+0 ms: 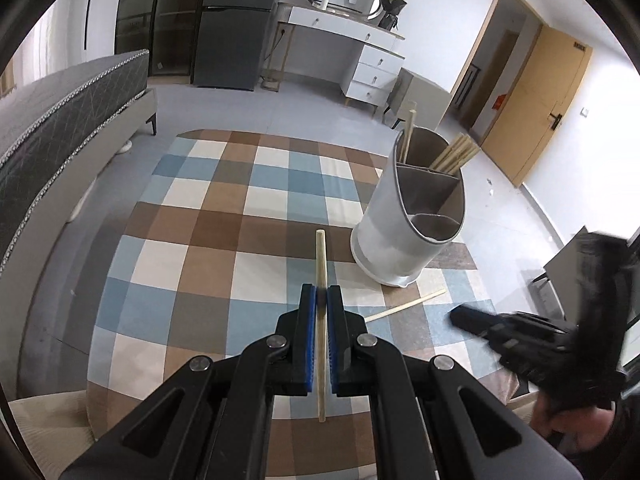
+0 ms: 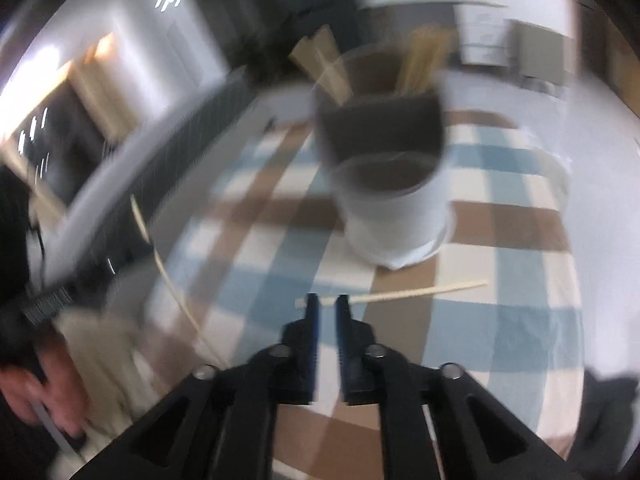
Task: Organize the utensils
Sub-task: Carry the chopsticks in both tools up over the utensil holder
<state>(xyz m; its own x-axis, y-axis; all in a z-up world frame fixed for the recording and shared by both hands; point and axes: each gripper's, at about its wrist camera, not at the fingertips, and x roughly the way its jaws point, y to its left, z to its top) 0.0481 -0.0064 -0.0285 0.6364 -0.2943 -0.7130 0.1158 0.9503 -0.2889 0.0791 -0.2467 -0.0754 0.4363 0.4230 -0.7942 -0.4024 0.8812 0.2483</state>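
Left gripper point(image 1: 321, 300) clamps a chopstick point(image 1: 321, 264); right gripper point(image 2: 327, 305) slightly open, empty.

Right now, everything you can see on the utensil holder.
The utensil holder is a pale grey, plastic-looking oval tub with a slanted rim and a wider white base. Brown inner walls split it into compartments: the two far ones hold wooden chopsticks leaning outward; the near ones look empty. It stands upright on the checkered tablecloth. Neither claw touches it.
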